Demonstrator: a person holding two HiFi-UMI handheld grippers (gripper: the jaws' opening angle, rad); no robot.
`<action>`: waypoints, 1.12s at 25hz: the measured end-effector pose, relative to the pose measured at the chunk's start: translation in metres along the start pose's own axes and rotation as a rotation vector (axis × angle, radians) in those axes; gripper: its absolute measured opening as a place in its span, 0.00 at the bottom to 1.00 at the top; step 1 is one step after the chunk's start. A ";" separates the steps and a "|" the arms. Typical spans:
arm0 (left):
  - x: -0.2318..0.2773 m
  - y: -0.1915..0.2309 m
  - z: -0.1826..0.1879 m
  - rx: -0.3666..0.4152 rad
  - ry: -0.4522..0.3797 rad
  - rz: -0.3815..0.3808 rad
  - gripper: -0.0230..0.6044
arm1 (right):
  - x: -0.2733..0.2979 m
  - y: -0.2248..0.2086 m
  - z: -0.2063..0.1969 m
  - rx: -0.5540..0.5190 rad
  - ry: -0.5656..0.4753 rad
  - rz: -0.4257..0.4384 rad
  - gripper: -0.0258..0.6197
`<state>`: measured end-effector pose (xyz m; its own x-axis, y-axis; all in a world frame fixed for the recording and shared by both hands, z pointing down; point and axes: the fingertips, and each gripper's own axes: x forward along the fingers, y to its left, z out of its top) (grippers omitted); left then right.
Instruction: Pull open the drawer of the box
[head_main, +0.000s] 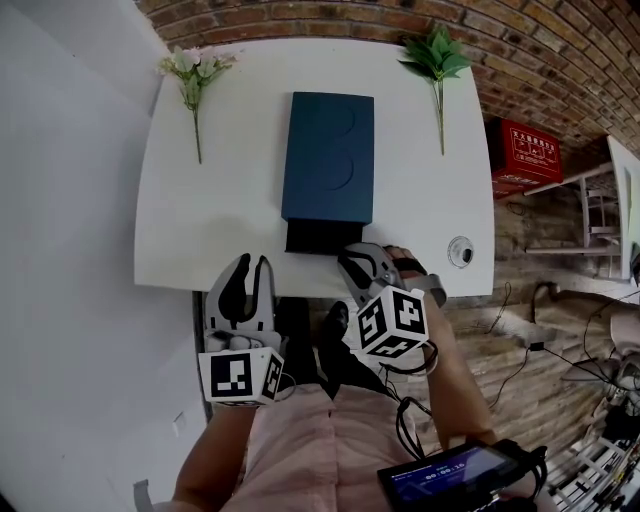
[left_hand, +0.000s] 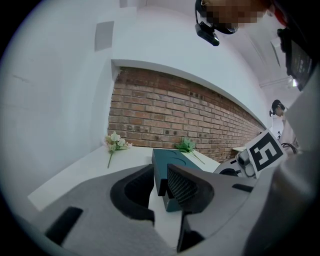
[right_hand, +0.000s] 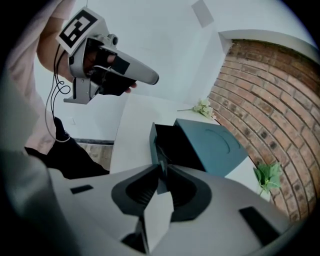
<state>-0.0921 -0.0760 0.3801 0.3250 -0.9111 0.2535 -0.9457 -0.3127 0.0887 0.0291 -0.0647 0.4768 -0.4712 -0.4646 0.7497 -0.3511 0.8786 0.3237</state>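
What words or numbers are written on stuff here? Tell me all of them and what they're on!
Nothing here is clear enough to quote.
Red box: white characters, too small to read.
Handheld screen: faint lines of text, too blurred to read.
Marker cubes: only black-and-white square patterns, not words.
Blue box: no print, just two curved shapes pressed into the lid.

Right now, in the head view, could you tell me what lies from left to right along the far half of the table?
White flower sprig → dark blue box → green leafy sprig.
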 end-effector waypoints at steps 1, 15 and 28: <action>0.000 0.000 0.000 0.000 0.000 0.001 0.18 | 0.000 0.002 0.000 -0.001 -0.003 0.002 0.13; -0.003 -0.009 0.008 0.006 -0.011 0.000 0.18 | -0.008 0.017 -0.002 -0.014 -0.019 0.035 0.13; -0.007 -0.015 0.014 0.019 -0.021 0.001 0.18 | -0.014 0.028 -0.004 -0.027 -0.024 0.054 0.13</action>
<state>-0.0805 -0.0684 0.3632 0.3246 -0.9168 0.2328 -0.9458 -0.3169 0.0706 0.0293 -0.0331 0.4780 -0.5081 -0.4184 0.7529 -0.3027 0.9051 0.2987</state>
